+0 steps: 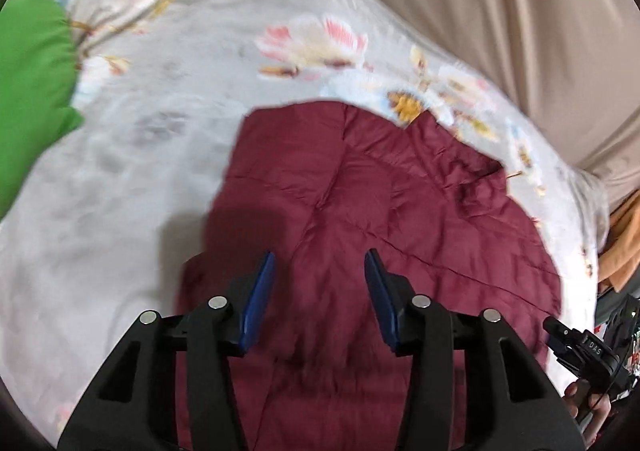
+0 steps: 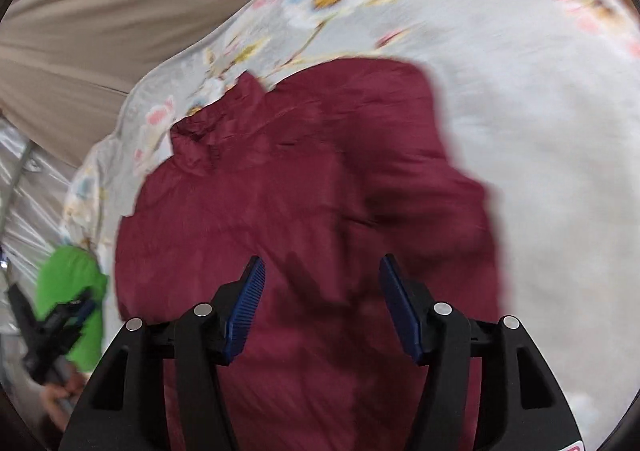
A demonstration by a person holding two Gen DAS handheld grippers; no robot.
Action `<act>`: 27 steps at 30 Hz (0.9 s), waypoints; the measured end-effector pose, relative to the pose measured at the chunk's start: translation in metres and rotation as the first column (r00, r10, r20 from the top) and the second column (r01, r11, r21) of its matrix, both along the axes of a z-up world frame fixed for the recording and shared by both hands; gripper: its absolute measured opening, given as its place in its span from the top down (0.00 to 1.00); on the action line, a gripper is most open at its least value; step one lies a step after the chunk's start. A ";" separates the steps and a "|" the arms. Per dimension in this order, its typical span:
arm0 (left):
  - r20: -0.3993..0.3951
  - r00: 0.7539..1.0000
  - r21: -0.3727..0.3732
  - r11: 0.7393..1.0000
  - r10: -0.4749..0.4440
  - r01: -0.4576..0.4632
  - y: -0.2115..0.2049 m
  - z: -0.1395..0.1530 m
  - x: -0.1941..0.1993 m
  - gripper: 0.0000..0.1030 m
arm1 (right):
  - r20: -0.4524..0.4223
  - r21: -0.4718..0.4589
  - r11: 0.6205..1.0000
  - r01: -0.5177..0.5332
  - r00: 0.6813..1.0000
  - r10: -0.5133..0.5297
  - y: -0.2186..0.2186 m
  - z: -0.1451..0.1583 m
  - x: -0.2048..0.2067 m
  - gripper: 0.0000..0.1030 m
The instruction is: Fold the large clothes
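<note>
The maroon quilted jacket (image 1: 380, 211) lies on the bed (image 1: 160, 171), directly under the left gripper (image 1: 320, 283) and the right gripper (image 2: 322, 291); both stand apart, holding nothing. It looks puffy, light and slippery: better to pinch a hem or seam.

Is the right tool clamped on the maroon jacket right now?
No: the right tool stands open above the maroon jacket, with no fabric pinched between its blue pads.

Maroon jacket (image 1: 360, 187) bottom cut off by frame edge; floral bedspread (image 2: 540, 131) motion-blurred
</note>
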State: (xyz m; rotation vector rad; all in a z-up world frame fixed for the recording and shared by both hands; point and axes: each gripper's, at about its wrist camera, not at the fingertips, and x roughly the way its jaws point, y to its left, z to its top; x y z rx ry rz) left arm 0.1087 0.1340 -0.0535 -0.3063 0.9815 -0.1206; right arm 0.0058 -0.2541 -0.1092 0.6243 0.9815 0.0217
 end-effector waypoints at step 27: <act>-0.082 0.992 0.090 0.991 -0.096 0.103 -0.040 -0.036 0.033 0.77 | 0.113 -0.184 0.907 -0.379 0.908 0.403 0.177 0.035 0.054 0.89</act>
